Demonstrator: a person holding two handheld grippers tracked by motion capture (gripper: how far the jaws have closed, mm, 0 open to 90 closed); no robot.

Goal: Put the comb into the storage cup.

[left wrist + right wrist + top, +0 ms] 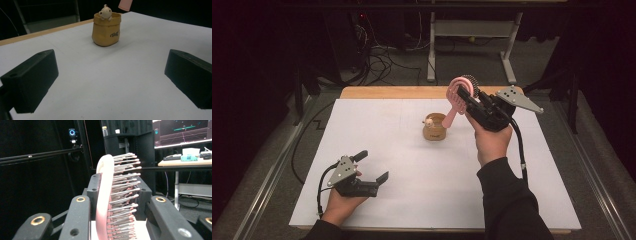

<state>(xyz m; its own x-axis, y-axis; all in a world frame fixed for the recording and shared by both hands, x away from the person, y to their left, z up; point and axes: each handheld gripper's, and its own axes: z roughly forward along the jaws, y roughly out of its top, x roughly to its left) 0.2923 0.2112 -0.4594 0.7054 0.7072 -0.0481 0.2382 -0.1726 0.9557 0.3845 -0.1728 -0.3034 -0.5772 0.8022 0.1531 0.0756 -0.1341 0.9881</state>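
Note:
My right gripper (468, 93) is raised over the far middle of the table, shut on the head of a pink hairbrush (456, 96). The brush's handle slants down toward a yellow pot (435, 129). In the right gripper view the brush (106, 202) stands between the jaws with its bristles pointing right, and my right gripper (118, 193) presses on both sides of the head. A small cream animal figure (105, 12) peeks out of the pot (106, 31), and the handle's pink tip (125, 4) hangs just above it. My left gripper (373, 165) rests open at the near left, nothing between its jaws.
A white sheet (412, 170) covers the wooden table (387, 92). Beyond the far edge are cables on the floor (382, 62) and a white desk frame (472, 30). A lit monitor (182, 131) and a cluttered desk (185, 161) stand further back.

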